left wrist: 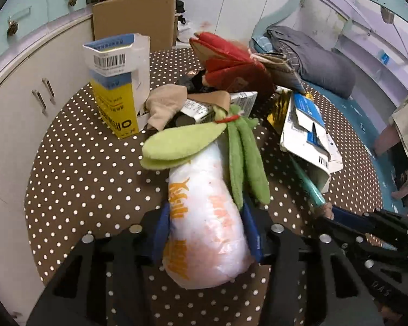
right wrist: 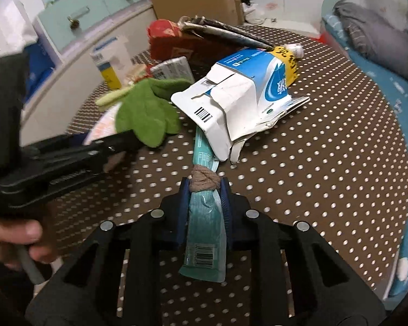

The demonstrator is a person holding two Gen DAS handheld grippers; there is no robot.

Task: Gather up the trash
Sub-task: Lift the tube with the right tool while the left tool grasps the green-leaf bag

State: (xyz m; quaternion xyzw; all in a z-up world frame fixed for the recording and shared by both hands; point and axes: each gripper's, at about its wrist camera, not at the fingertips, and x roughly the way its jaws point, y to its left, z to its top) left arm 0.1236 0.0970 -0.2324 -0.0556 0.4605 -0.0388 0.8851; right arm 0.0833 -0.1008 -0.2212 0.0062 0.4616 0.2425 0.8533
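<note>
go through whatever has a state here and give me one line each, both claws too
left claw: shut on the plush carrot
plush carrot: gripped at its white body, green leaves pointing away
right claw: shut on the teal packet
teal packet: gripped, far end under the blue and white carton
blue and white carton: crushed, torn open, lying down
yellow box: upright, top flap open
cardboard box: upright beyond the mat

Bright, even indoor light; fisheye-bent edges, dark corners, slight motion blur.
</note>
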